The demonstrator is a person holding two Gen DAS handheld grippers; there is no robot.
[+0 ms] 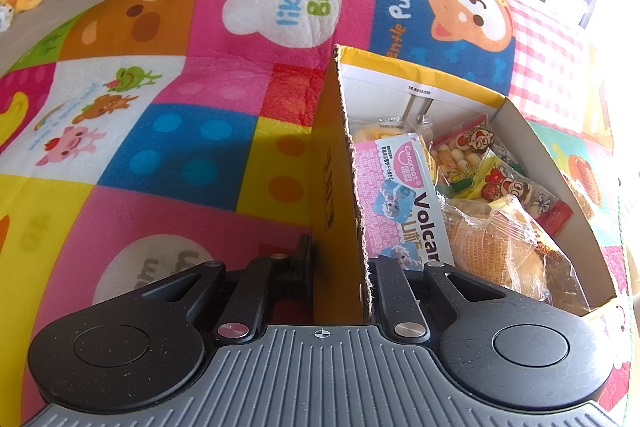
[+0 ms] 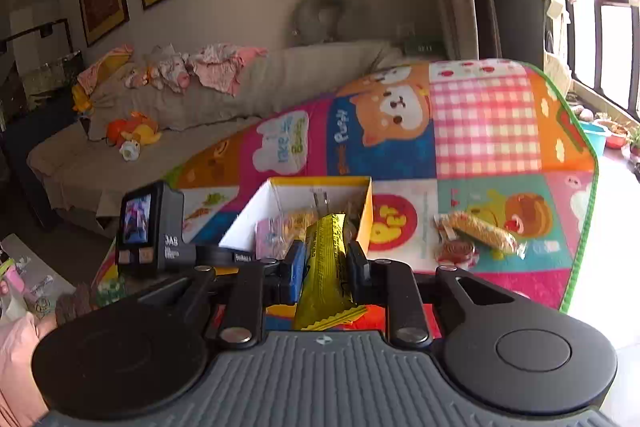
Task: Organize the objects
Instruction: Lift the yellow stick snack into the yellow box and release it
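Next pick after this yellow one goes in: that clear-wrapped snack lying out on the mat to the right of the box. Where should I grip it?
Judging by the right wrist view, grip the clear-wrapped snack across its narrow middle, coming down from above. It lies flat on the play mat, long axis slanting down to the right, so set the fingers square to that axis. A smaller red packet lies against its left end, so stay off that end.

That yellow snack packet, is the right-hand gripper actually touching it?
Touching. In the right wrist view the right gripper is shut on the yellow snack packet: both fingers press its sides with no gap, holding it above the cardboard box.
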